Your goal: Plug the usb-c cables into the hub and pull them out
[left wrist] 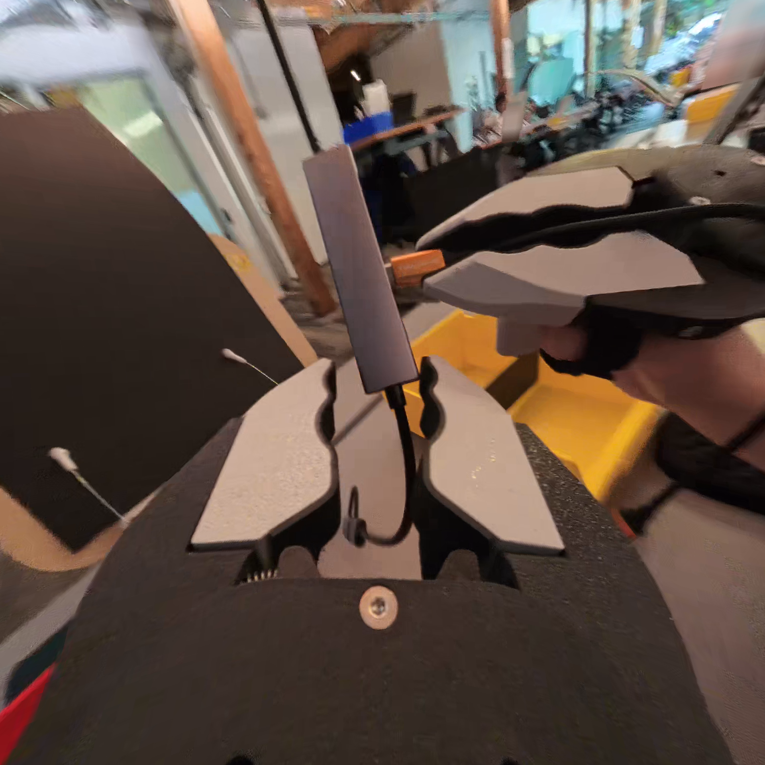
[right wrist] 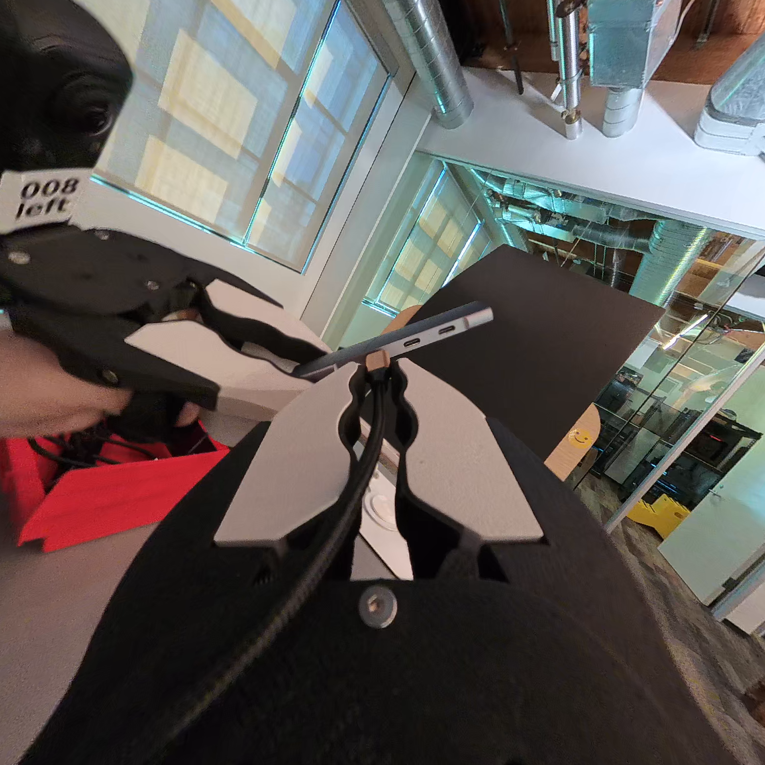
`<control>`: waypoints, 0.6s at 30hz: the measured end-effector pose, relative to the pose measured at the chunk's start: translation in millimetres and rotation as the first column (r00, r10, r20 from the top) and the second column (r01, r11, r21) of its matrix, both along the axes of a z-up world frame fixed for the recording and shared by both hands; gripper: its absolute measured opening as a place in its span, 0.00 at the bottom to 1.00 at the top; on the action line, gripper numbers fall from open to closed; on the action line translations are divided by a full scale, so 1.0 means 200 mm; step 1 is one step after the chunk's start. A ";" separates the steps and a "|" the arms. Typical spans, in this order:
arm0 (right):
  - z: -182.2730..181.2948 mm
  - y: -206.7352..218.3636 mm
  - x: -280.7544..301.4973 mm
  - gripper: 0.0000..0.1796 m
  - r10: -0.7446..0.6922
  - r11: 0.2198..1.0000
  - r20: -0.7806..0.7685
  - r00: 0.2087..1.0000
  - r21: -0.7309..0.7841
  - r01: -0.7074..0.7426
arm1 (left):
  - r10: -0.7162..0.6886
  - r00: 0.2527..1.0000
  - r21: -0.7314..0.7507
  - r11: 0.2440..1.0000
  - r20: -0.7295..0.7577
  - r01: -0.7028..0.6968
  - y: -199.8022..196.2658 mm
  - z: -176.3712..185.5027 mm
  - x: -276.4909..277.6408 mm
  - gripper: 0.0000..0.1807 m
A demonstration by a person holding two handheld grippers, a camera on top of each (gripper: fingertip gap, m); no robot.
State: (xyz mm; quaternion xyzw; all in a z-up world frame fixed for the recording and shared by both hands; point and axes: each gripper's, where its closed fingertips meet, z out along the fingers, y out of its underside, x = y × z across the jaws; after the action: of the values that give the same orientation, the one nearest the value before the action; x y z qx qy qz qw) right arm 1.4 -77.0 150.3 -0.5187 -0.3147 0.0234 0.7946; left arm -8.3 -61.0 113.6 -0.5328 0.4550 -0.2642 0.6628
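Note:
A slim dark grey hub (left wrist: 352,265) stands upright in the air, its own black cable (left wrist: 407,455) running back between my left fingers. My left gripper (left wrist: 378,372) is shut on the hub's lower end. My right gripper (left wrist: 426,258) comes in from the right, shut on an orange usb-c plug (left wrist: 416,267) whose metal tip meets the hub's side edge. In the right wrist view my right gripper (right wrist: 376,368) pinches the plug (right wrist: 376,359) against the hub (right wrist: 393,337), beside two empty ports (right wrist: 414,342). A braided black cable (right wrist: 364,455) trails back. How deep the plug sits is hidden.
A yellow bin (left wrist: 559,414) lies below right of the hub. A black board (left wrist: 124,289) stands at the left with two white-tipped sticks (left wrist: 232,355) before it. A red bin (right wrist: 103,501) with cables sits under the left gripper (right wrist: 174,343). A hand (left wrist: 662,372) holds the right gripper. The tips of one gripper are about 4 cm away from the tips of the other.

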 end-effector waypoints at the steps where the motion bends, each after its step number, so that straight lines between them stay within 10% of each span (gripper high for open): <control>1: 0.00 0.00 -0.01 0.07 0.002 1.000 -0.017 1.000 0.002 -0.002 | 0.017 0.999 0.035 0.999 0.035 -0.018 0.00 0.02 0.01 0.17; 18: -0.05 0.03 -0.05 0.07 0.093 0.993 -0.083 0.992 -0.065 -0.098 | 0.030 0.996 0.054 0.998 0.087 -0.035 0.01 0.05 -0.03 0.14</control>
State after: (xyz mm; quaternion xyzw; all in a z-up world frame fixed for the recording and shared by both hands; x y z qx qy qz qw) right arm -9.1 -71.8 140.1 -0.5289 -0.3062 0.0929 0.7861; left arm -14.1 -58.8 124.4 -0.5097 0.4243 -0.2635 0.7005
